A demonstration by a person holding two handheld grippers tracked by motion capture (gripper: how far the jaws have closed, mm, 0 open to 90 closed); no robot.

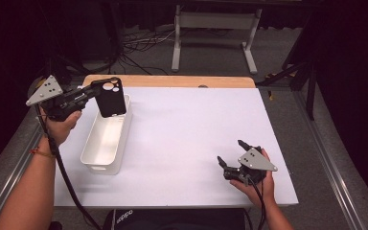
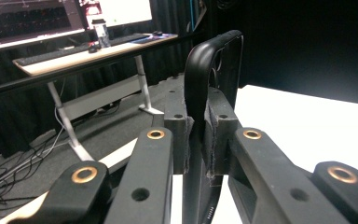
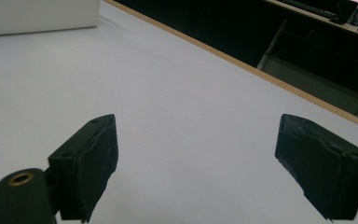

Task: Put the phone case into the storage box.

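- A white-covered table [image 1: 182,143] stands in a dark room, with desk frames and cables on the floor behind it.
- The left gripper [image 1: 92,91] is clamped on a black phone case [image 1: 110,98], its pads pinching one wall of the case, as the left gripper view shows.
- The case hangs from the jaws, long axis roughly upright, camera cut-out on top, directly over the far end of the white bin [image 1: 106,136].
- The bin's long axis runs back toward the person; release probably needs only a short lowering.
- The right gripper [image 1: 232,153], jaws wide apart and holding nothing, rests on the table well away from the bin.
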